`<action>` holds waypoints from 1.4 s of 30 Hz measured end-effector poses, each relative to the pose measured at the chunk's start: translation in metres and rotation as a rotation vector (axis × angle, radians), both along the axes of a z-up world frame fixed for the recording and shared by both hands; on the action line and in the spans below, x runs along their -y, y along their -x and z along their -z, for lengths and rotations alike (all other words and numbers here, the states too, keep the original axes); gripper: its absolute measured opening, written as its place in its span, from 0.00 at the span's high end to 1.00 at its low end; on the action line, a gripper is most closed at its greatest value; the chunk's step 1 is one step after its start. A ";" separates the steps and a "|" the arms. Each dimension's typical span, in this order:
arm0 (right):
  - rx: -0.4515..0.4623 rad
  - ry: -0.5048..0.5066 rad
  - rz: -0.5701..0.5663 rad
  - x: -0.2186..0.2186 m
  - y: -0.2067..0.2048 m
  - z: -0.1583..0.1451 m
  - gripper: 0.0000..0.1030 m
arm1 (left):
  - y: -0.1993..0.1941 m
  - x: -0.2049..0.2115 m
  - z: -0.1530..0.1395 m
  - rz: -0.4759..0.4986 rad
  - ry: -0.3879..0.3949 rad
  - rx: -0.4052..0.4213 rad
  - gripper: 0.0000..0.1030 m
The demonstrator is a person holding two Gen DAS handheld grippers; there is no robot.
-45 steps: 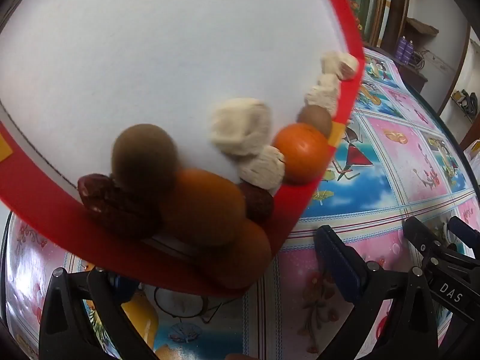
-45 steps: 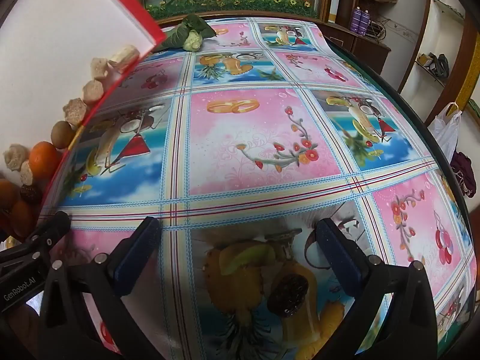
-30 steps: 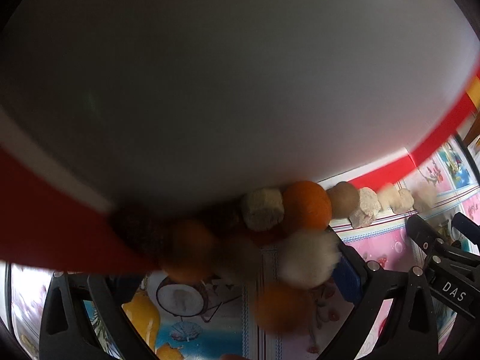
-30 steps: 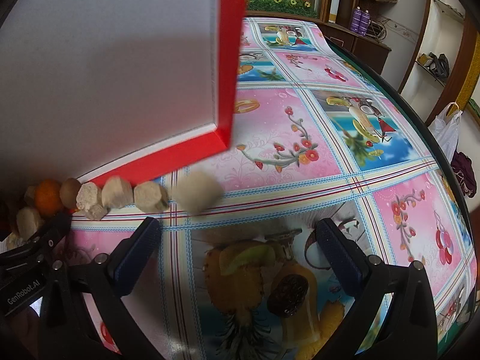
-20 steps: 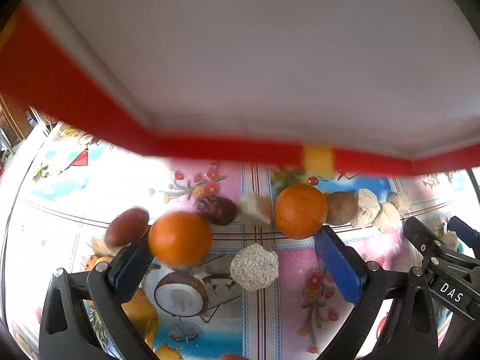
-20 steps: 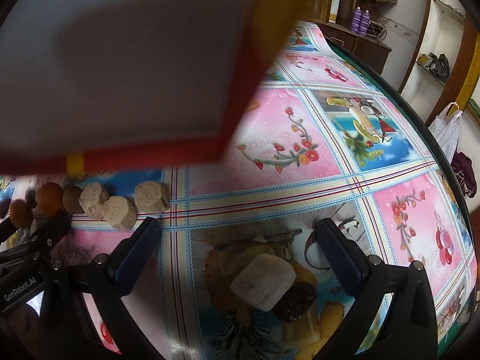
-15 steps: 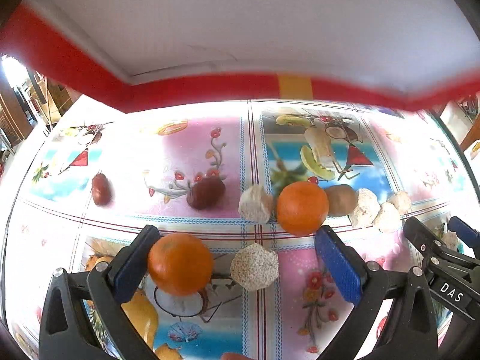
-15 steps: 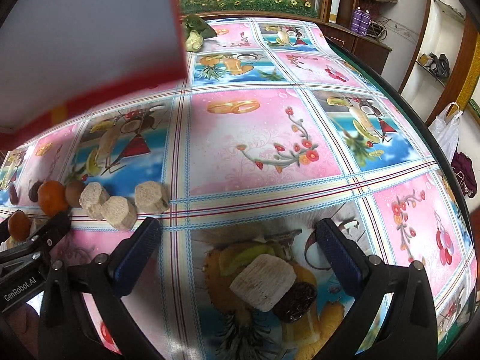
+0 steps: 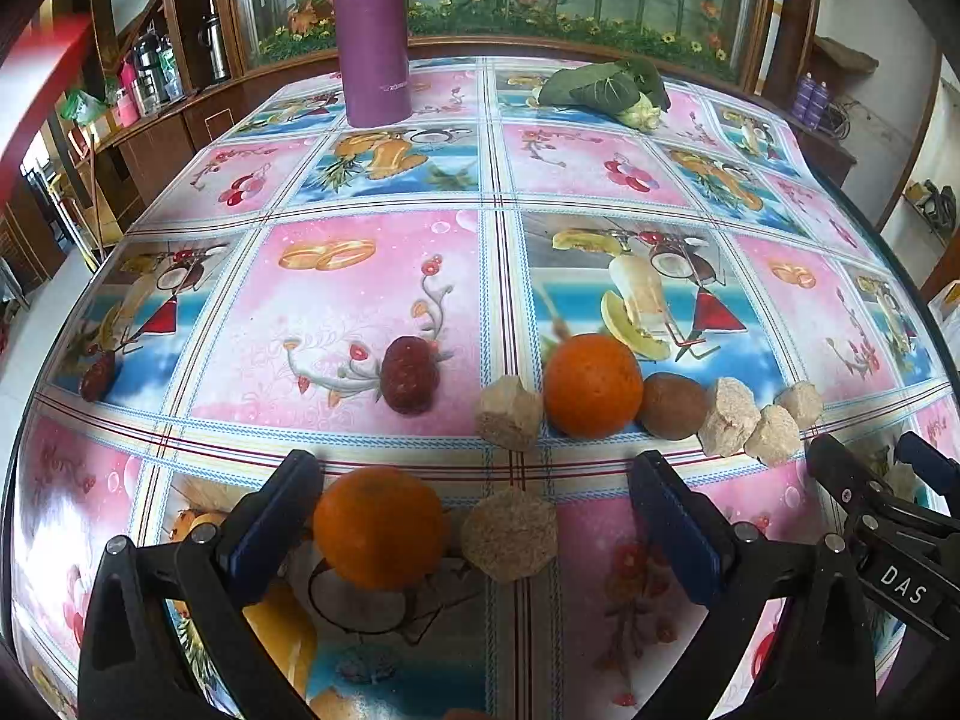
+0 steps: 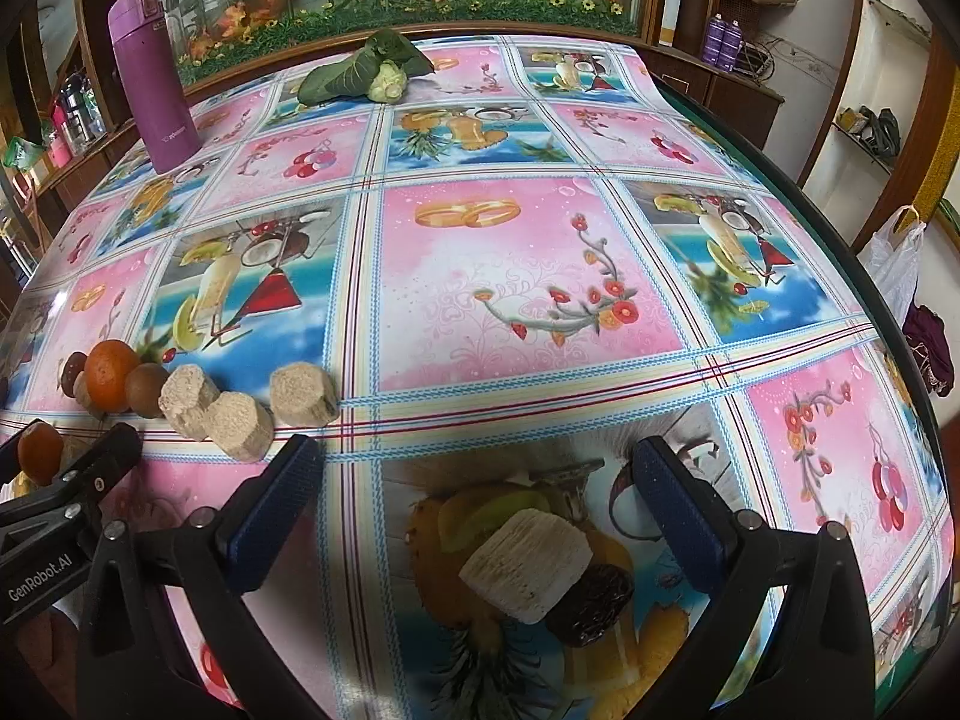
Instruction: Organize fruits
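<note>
Fruit and snack pieces lie scattered on the patterned tablecloth (image 9: 372, 300). My left gripper (image 9: 474, 516) is open; an orange (image 9: 379, 534) and a beige puck (image 9: 509, 534) sit between its fingers. Beyond them lie a second orange (image 9: 591, 385), a kiwi (image 9: 672, 405), a red date (image 9: 409, 373) and several beige chunks (image 9: 729, 414). My right gripper (image 10: 477, 498) is open too, and a pale chunk (image 10: 528, 564) resting on a dark date (image 10: 591, 603) lies between its fingers. To its left stand three beige pucks (image 10: 239, 425).
A purple flask (image 9: 372, 30) and a leafy vegetable (image 9: 606, 90) stand at the table's far end. A blurred red tray rim (image 9: 36, 60) shows at the upper left edge. Another date (image 9: 96, 375) lies far left. A white bag (image 10: 894, 264) hangs beyond the right table edge.
The red-rimmed white tray tipped over, spilled its fruit and chunks onto the table, then swept away to the left. Both grippers stayed in place and open.
</note>
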State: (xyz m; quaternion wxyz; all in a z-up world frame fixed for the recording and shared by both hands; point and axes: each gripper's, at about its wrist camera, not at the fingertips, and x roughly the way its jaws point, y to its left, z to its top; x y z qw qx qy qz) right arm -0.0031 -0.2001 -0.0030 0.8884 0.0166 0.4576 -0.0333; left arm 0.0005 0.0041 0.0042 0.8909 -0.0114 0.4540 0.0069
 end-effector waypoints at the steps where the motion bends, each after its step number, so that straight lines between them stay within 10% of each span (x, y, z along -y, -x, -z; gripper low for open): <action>1: 0.000 0.000 0.000 0.000 0.000 0.000 0.00 | 0.000 0.000 0.000 0.000 0.000 0.000 0.00; 42: -0.001 0.000 0.001 0.000 0.000 0.000 0.00 | 0.001 -0.003 0.000 0.000 0.000 -0.001 0.00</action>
